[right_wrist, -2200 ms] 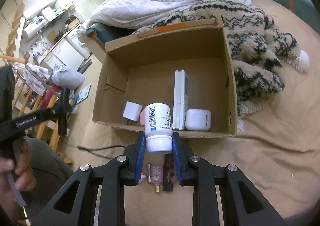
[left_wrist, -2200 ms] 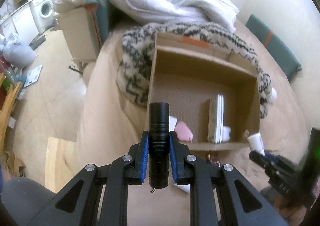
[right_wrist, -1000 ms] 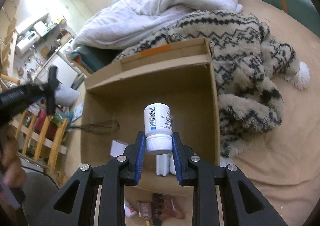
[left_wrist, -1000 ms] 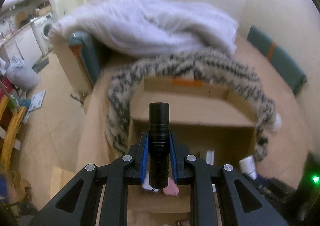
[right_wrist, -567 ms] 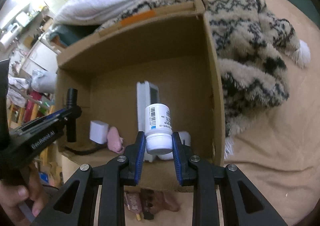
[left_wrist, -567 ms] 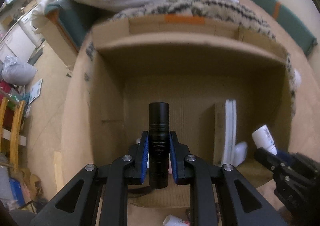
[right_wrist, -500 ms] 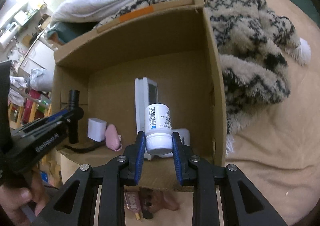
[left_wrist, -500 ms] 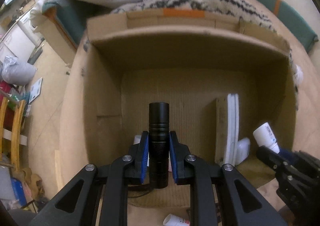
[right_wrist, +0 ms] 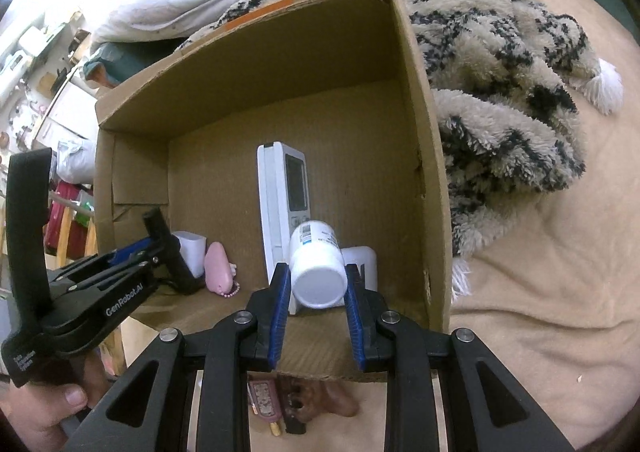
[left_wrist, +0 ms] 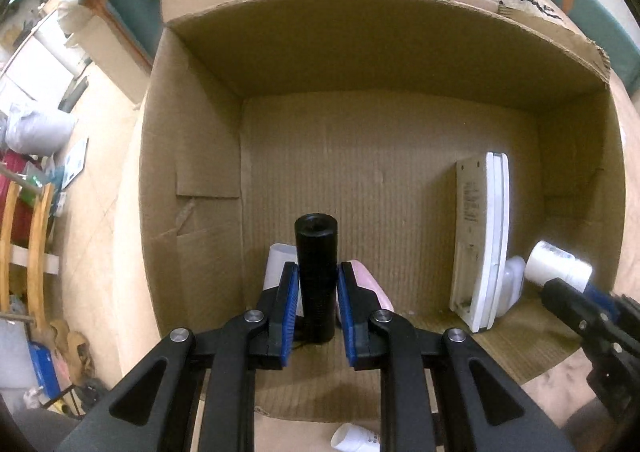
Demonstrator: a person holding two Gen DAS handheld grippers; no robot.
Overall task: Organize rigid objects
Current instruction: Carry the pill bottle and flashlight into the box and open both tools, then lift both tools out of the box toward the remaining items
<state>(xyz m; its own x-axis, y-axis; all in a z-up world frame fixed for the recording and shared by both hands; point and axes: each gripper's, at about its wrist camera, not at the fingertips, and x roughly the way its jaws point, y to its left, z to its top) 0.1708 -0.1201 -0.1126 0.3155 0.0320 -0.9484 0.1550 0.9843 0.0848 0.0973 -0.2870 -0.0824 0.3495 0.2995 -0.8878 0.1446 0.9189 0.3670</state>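
box (left_wrist: pixel 192 156) far half free, near crowded

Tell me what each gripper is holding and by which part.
Left gripper clamps a black flashlight around its lower body. Right gripper clamps a white pill bottle by its cap end.

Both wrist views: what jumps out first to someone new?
The open cardboard box fills both views. Each gripper is inside it with a load: the left gripper is clamped on a black flashlight, the right gripper on a white pill bottle. A white remote stands on edge near the right wall.
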